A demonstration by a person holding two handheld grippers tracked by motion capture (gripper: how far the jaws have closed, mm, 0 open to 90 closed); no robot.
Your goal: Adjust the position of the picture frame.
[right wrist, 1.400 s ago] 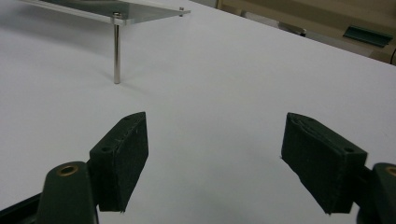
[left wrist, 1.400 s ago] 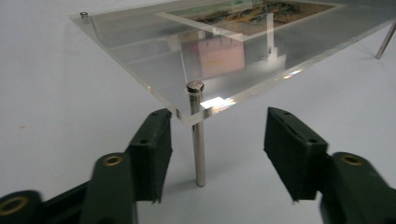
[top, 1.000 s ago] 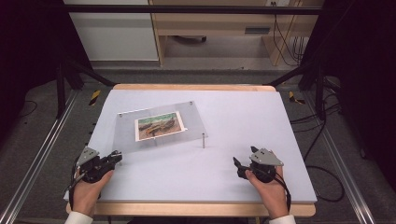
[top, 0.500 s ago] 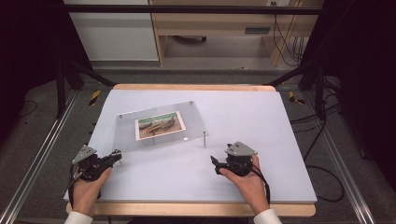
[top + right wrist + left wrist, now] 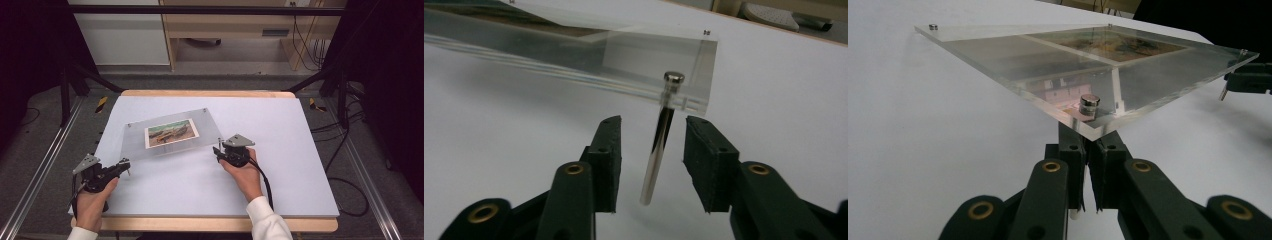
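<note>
Two grippers work on the clear picture frame (image 5: pixel 167 134), which stands on metal legs on the white table (image 5: pixel 280 180). The left gripper (image 5: pixel 1087 165) is clamped together under the frame's near-left corner, apparently on its leg. The right gripper (image 5: pixel 651 160) has just been closing; its jaws stand apart around the near-right leg (image 5: pixel 658 150), not yet touching. Next move: close fully on this leg, keeping it centred.

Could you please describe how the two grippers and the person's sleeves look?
Both the left gripper and the right gripper are black, each with a grey three-cornered plate on top and two flat black jaws. Brass-coloured rings mark the jaw joints. A black cable trails from the right gripper along the forearm. The sleeves are white.
</note>
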